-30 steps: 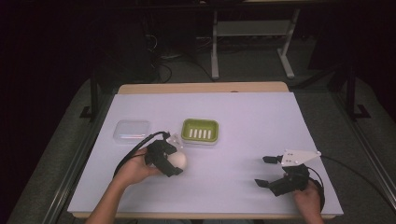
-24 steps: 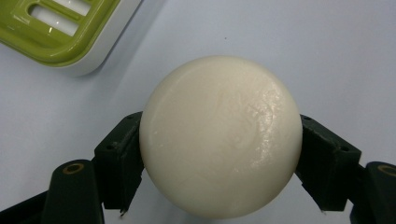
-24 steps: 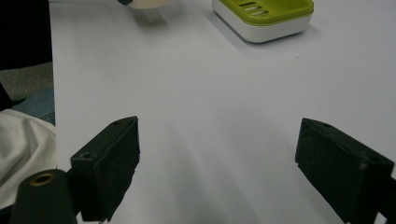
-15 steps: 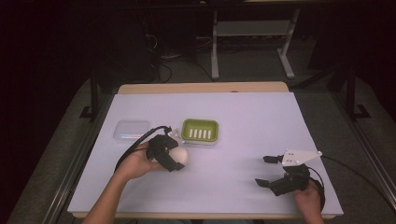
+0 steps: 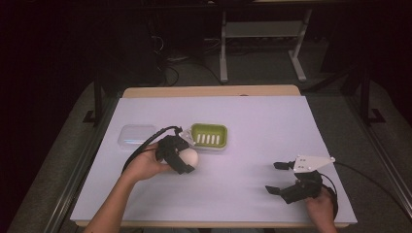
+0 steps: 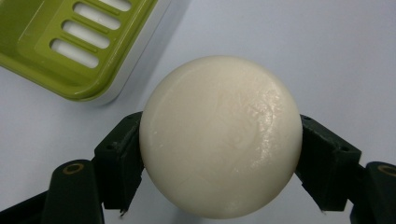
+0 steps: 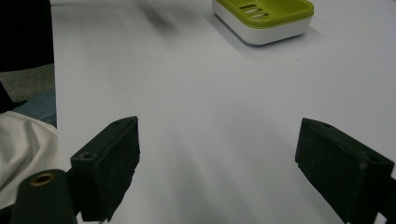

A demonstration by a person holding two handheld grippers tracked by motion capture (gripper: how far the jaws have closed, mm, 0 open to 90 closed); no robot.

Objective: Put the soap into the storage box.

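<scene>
A round cream-white soap [image 6: 219, 135] sits between the two black jaws of my left gripper [image 6: 219, 158], which is shut on it. In the high view that soap [image 5: 188, 157] and the left gripper [image 5: 183, 160] hover just in front of and left of a green slotted soap dish [image 5: 210, 136]. The dish's corner [image 6: 70, 42] lies at the upper left of the left gripper view. My right gripper [image 5: 278, 177] rests near the table's front right, open, nothing between its jaws. The dish [image 7: 264, 16] lies far ahead of the right gripper [image 7: 217, 158].
A clear plastic lid [image 5: 137, 135] lies left of the dish. The white table cover [image 5: 252, 121] runs to a wooden back edge [image 5: 209, 91]. Black cables trail from both grippers. Dark floor and a metal stand [image 5: 262, 39] lie beyond the table.
My left gripper has carried the soap a little to the right and farther from me, closer to the green dish. The right gripper has stayed in place.
</scene>
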